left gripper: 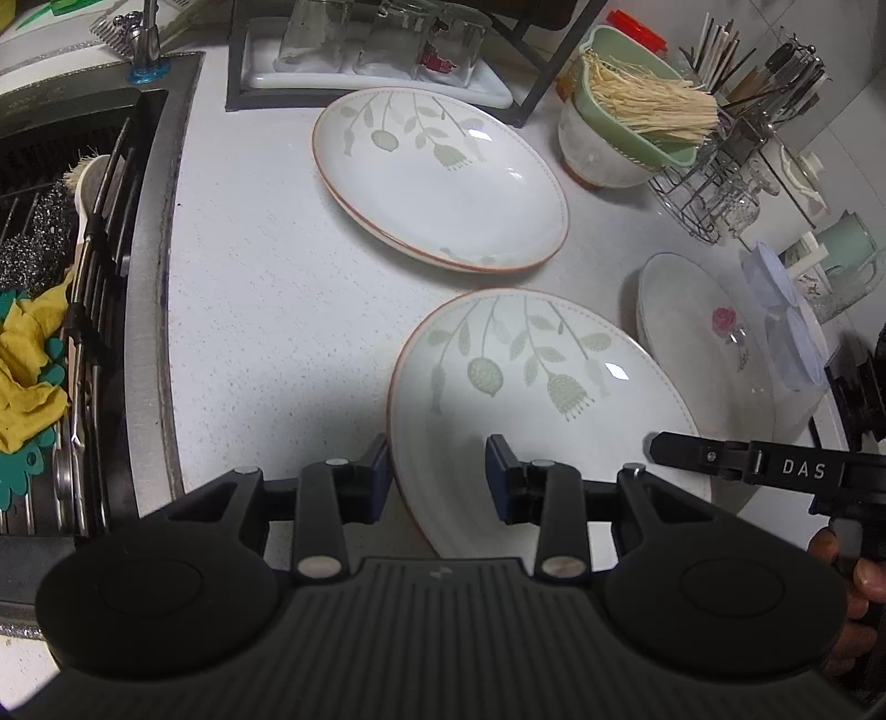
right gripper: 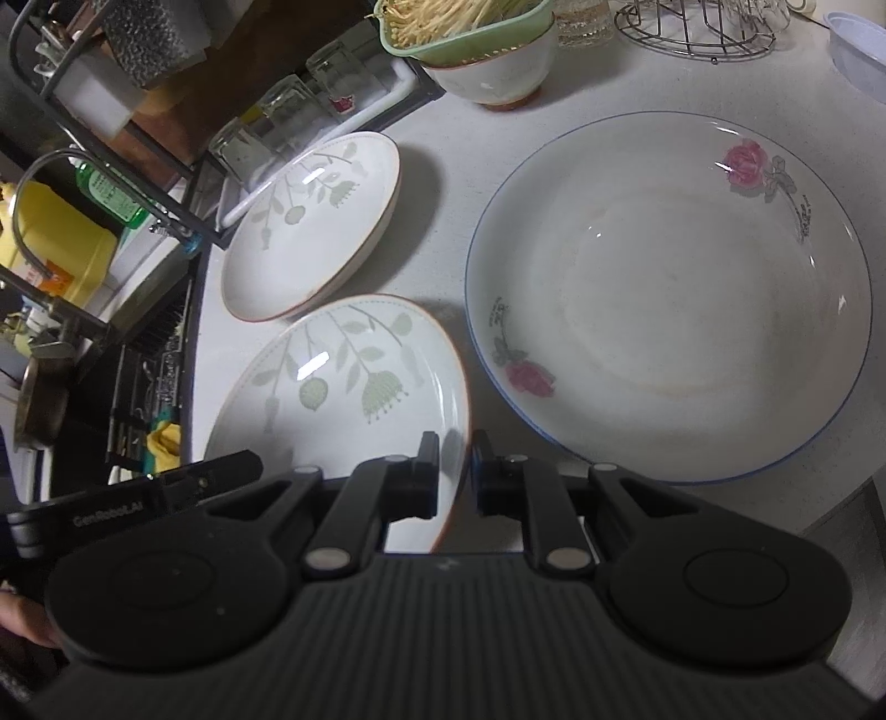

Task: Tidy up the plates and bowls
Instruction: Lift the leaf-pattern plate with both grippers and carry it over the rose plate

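Observation:
Two white leaf-patterned plates with brown rims are on the counter. The near leaf plate is tilted, its right edge raised. My left gripper is open, its fingers either side of that plate's left rim. My right gripper is shut on the same plate's right rim. The far leaf plate lies flat behind it. A large rose-patterned bowl sits to the right. A white bowl holds a green strainer.
A sink with scourers and a yellow cloth lies left. A glass rack stands at the back. A wire rack with utensils, a plastic container and a mug are at the right.

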Demonstrator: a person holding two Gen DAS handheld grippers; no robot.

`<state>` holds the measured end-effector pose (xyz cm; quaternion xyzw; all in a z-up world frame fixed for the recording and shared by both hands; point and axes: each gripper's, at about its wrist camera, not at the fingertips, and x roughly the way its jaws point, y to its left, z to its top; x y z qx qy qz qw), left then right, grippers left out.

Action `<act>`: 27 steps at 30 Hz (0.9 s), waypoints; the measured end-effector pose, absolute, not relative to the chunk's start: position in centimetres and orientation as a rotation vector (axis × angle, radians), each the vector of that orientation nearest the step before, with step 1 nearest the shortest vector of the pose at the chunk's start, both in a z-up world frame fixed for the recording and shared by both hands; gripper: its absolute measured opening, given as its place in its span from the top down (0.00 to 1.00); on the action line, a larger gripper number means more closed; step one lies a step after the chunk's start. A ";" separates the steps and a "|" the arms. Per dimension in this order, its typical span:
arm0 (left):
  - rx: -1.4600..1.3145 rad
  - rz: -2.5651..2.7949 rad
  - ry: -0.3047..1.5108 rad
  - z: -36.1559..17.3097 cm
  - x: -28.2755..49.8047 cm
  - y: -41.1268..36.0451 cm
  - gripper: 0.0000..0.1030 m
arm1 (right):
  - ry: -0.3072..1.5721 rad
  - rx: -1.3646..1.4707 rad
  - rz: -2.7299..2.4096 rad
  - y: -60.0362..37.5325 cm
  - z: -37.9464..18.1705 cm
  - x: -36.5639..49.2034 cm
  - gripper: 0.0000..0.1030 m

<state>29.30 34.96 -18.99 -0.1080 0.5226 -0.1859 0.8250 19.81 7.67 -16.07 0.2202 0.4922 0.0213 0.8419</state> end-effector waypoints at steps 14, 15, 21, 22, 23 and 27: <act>-0.335 -0.418 1.112 -14.5 28.1 35.4 0.61 | 1.024 0.480 0.110 5.9 -11.7 19.1 0.86; -0.346 -0.414 1.105 -14.1 28.1 35.2 0.61 | 1.019 0.488 0.115 5.6 -11.3 19.1 0.86; -0.378 -0.402 1.047 -11.2 28.0 33.4 0.60 | 0.993 0.517 0.142 3.7 -9.4 18.7 0.86; -0.383 -0.402 1.041 -10.9 28.0 33.0 0.60 | 0.986 0.515 0.150 3.3 -9.2 18.6 0.86; -0.387 -0.403 1.036 -10.7 27.9 32.5 0.60 | 0.978 0.514 0.157 2.8 -9.0 18.4 0.86; -0.401 -0.398 1.023 -10.2 27.3 30.3 0.60 | 0.964 0.530 0.182 0.4 -8.7 18.0 0.86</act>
